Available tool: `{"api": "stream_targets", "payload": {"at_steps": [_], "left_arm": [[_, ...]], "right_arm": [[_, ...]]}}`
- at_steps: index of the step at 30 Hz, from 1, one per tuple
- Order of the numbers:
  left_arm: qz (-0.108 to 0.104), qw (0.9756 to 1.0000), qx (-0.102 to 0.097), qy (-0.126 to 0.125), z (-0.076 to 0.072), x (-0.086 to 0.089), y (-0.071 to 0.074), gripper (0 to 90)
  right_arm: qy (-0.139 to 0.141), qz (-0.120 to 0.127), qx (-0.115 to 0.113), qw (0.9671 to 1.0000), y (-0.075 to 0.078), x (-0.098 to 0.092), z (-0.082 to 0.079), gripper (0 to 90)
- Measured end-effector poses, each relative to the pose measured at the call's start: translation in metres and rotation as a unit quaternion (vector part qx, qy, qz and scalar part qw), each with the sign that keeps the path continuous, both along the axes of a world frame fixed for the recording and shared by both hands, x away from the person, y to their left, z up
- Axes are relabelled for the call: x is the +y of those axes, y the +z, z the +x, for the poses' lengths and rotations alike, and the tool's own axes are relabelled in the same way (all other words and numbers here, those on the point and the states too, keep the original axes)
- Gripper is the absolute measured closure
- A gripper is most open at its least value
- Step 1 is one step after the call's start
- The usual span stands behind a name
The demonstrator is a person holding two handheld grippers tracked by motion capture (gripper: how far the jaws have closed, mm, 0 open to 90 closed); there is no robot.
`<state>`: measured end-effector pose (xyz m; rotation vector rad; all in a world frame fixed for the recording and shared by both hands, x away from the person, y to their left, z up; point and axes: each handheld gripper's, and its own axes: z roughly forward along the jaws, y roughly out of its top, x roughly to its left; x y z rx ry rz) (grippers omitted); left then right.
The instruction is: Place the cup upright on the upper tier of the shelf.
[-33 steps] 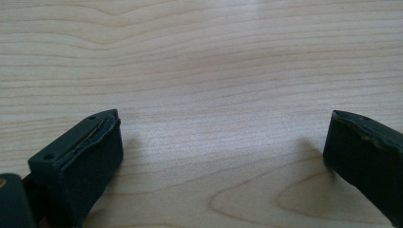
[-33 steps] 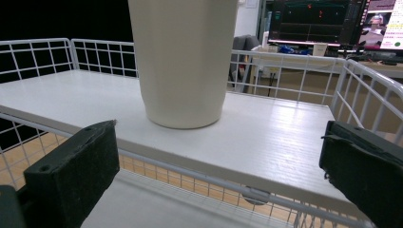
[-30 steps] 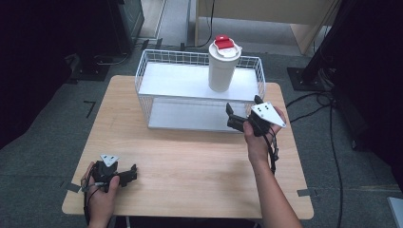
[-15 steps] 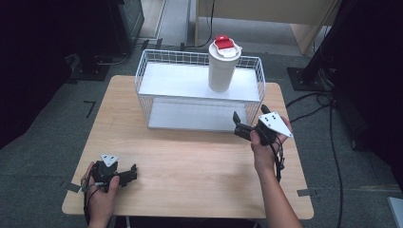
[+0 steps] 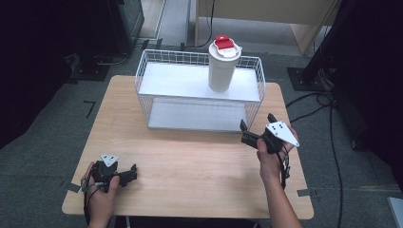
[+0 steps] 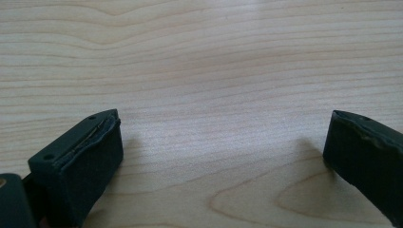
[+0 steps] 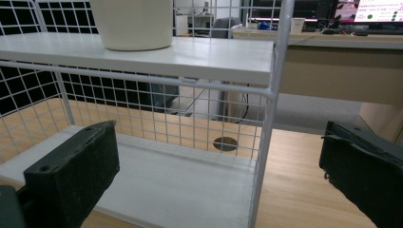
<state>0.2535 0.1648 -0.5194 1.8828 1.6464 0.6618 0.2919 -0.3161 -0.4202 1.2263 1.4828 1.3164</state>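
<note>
Cup (image 5: 222, 66) with red lid, upright on upper shelf of wire rack (image 5: 157, 83) at table's twelve o'clock. Right gripper (image 5: 249, 136), jaws spread, empty, near rack's five o'clock corner. Left gripper (image 5: 129, 173), jaws spread, at table's seven o'clock.

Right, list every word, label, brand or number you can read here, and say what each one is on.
No text can be read.
Monitor far behind the wire rack: coloured patches that may be writing, too small and blurred to read.
White cup with its red lid piece: no print shows.
Grey plates on the left gripper and right gripper: dots, no letters.
</note>
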Motion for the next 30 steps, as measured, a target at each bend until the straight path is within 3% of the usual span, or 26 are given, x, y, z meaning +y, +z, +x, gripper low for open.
{"api": "stream_targets", "payload": {"at_steps": [30], "left_arm": [[-0.001, 1.0, -0.001, 0.001, 0.0, 0.0, 0.0, 0.0]], "right_arm": [[-0.037, 0.0, 0.048, 0.9982, -0.043, -0.039, -0.032, 0.0]]}}
